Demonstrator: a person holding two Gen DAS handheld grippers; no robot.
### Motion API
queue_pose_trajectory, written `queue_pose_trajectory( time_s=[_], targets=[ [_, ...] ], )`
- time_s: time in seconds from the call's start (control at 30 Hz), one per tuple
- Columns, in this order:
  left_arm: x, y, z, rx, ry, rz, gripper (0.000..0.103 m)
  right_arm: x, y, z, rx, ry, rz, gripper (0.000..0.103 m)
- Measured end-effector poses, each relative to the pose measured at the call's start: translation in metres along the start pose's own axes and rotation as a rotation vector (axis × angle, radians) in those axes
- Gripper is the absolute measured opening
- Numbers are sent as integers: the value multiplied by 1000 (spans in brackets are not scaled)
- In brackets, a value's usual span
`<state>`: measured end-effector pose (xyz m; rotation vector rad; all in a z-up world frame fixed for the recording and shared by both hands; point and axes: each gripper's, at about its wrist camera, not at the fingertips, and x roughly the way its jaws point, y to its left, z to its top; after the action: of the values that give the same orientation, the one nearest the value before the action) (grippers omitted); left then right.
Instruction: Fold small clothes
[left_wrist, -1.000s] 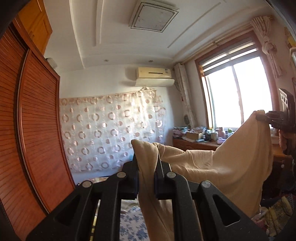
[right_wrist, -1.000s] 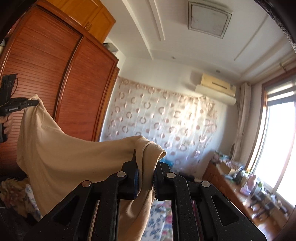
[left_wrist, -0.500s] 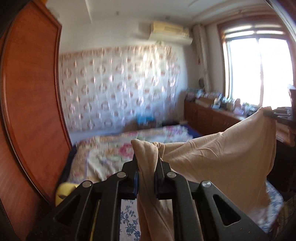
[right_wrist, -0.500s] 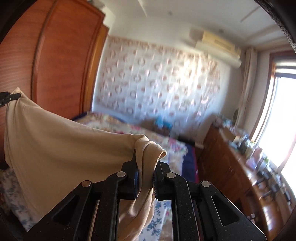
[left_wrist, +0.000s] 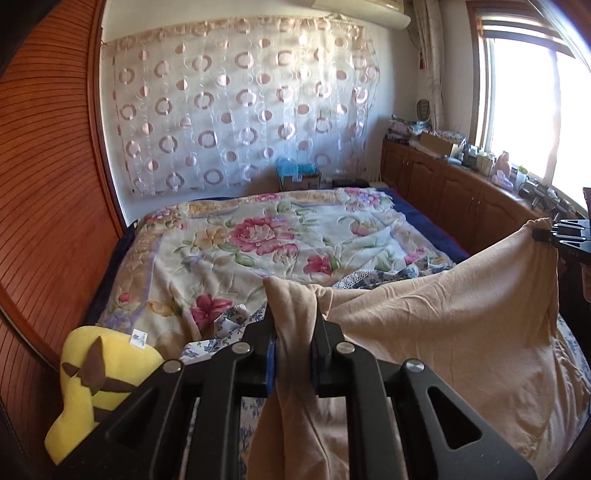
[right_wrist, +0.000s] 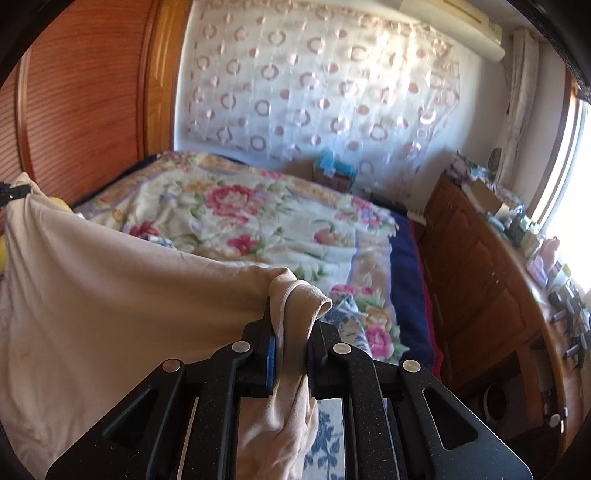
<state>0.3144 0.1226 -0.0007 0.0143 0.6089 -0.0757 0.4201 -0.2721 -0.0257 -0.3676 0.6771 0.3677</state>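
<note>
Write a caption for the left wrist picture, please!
Two tongs stretch a beige cotton garment above a flowery bed quilt.

Your work surface is the bed (left_wrist: 436, 230), dark blue sheet showing along its 3 o'clock edge in the left wrist view. A floral blanket (left_wrist: 229, 251), cream with pink blooms, covers most of it from centre out to 12 o'clock. A blue-and-white patterned cloth (left_wrist: 373, 278) lies rumpled on the bed toward 6 o'clock. A yellow plush toy (left_wrist: 107, 369) with brown markings sits at 8 o'clock, against the bed's edge by the wooden wardrobe (left_wrist: 48, 192). Whether it rests on the mattress, you can't tell.
</note>
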Motion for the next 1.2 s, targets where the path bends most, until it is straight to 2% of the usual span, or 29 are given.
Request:
queue_pose_trajectory(
  time_s=[0.17, 0.27, 0.3, 0.33, 0.47, 0.5, 0.7, 0.8, 1.03, 1.2],
  targets=[
    [30, 3, 5, 30, 40, 2, 17, 40, -4, -4, 20, 58, 5, 10],
    [37, 1, 3, 52, 65, -18, 24, 57, -3, -5, 36, 93, 1, 11],
    [36, 1, 1, 55, 72, -27, 30, 62, -4, -8, 46, 103, 4, 11],
    [32, -2, -3, 62, 77, -41, 40, 64, -3, -9, 52, 110, 5, 17],
    [17, -9, -18, 80, 106, -61, 54, 58, -2, -17, 77, 113, -4, 31],
    [13, -11, -22, 84, 111, -63, 55, 52, -4, -21, 90, 110, -5, 41],
    [-21, -32, -55, 103, 149, -95, 55, 9, -1, -48, 142, 80, 46, 48],
    [-34, -38, -69, 80, 184, -141, 55, -14, 5, -70, 174, 97, 90, 48],
    [-47, -60, -106, 84, 246, -140, 55, -54, 23, -121, 233, 133, 137, 48],
    [-56, -58, -125, 54, 261, -132, 55, -60, 28, -142, 277, 161, 149, 48]
  ],
)
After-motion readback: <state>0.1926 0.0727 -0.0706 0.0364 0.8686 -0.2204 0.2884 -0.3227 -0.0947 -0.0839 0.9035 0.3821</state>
